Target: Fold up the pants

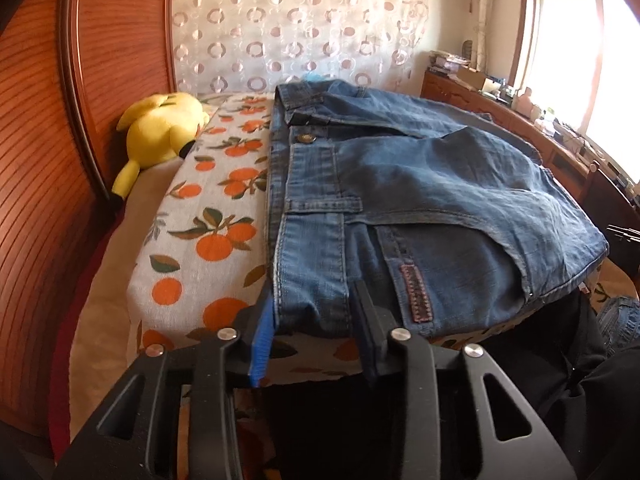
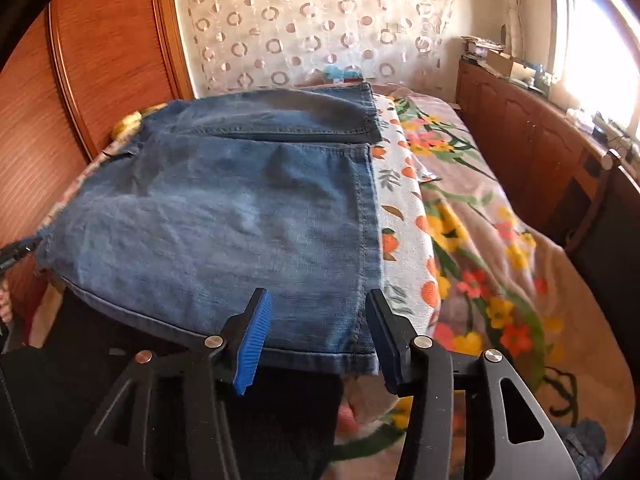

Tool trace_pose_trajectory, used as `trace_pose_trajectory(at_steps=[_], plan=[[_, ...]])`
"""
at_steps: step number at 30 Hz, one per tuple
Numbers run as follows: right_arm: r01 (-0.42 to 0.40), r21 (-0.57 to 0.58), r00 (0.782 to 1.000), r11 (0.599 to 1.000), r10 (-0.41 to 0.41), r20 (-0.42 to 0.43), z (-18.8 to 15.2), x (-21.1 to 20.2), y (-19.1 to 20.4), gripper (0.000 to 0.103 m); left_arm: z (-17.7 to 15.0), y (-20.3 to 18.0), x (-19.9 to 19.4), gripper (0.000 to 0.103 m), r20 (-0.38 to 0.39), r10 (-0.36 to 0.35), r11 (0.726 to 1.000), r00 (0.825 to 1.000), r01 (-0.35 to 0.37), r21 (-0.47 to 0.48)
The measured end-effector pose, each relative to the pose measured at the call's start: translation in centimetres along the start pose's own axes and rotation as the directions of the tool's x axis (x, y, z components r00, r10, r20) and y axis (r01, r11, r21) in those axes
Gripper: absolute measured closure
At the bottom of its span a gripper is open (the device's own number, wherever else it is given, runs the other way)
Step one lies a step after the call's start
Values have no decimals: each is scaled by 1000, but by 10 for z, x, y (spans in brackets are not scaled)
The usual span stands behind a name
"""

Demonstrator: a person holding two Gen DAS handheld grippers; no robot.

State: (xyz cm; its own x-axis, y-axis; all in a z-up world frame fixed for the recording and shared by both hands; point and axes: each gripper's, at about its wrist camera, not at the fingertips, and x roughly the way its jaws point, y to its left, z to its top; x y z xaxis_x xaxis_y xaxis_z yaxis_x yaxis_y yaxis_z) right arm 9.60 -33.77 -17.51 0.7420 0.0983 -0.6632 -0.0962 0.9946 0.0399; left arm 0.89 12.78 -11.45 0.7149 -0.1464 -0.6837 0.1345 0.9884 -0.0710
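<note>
Blue denim pants (image 1: 420, 184) lie folded on an orange-print cloth (image 1: 208, 216) over a raised board. In the left wrist view my left gripper (image 1: 316, 312) stands open with its fingers on either side of the waistband's near corner, by the brown label (image 1: 416, 294). In the right wrist view the pants (image 2: 224, 216) show their leg hems at the near edge. My right gripper (image 2: 320, 312) stands open around the near right hem corner. The cloth lies between the fingers, not pinched.
A yellow plush toy (image 1: 160, 132) lies at the far left by the wooden headboard (image 1: 80, 120). A floral blanket (image 2: 480, 240) covers the bed on the right. A wooden cabinet (image 2: 532, 152) with clutter runs under the bright window. A patterned curtain (image 1: 300, 20) hangs behind.
</note>
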Motion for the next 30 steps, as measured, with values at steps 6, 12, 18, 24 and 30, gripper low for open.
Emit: trace_pose_trajectory(at_steps=[6, 12, 18, 24, 30], plan=[[24, 17, 999, 1000, -24, -22, -7, 3, -7, 52, 2, -1, 0, 84, 11, -16, 1000, 1000, 16, -12], [10, 49, 999, 999, -7, -44, -14, 4, -14, 52, 3, -1, -1, 86, 11, -14, 1000, 1000, 14, -13], [-23, 43, 998, 999, 25, -49, -15, 3, -12, 52, 3, -1, 0, 86, 12, -12, 1000, 1000, 12, -15], [-22, 65, 998, 998, 26, -63, -15, 6, -14, 53, 4, -2, 0, 86, 14, -7, 1000, 1000, 8, -24], [-22, 61, 998, 998, 25, -52, -14, 2, -14, 95, 8, -3, -8, 92, 39, -12, 999, 999, 14, -36]])
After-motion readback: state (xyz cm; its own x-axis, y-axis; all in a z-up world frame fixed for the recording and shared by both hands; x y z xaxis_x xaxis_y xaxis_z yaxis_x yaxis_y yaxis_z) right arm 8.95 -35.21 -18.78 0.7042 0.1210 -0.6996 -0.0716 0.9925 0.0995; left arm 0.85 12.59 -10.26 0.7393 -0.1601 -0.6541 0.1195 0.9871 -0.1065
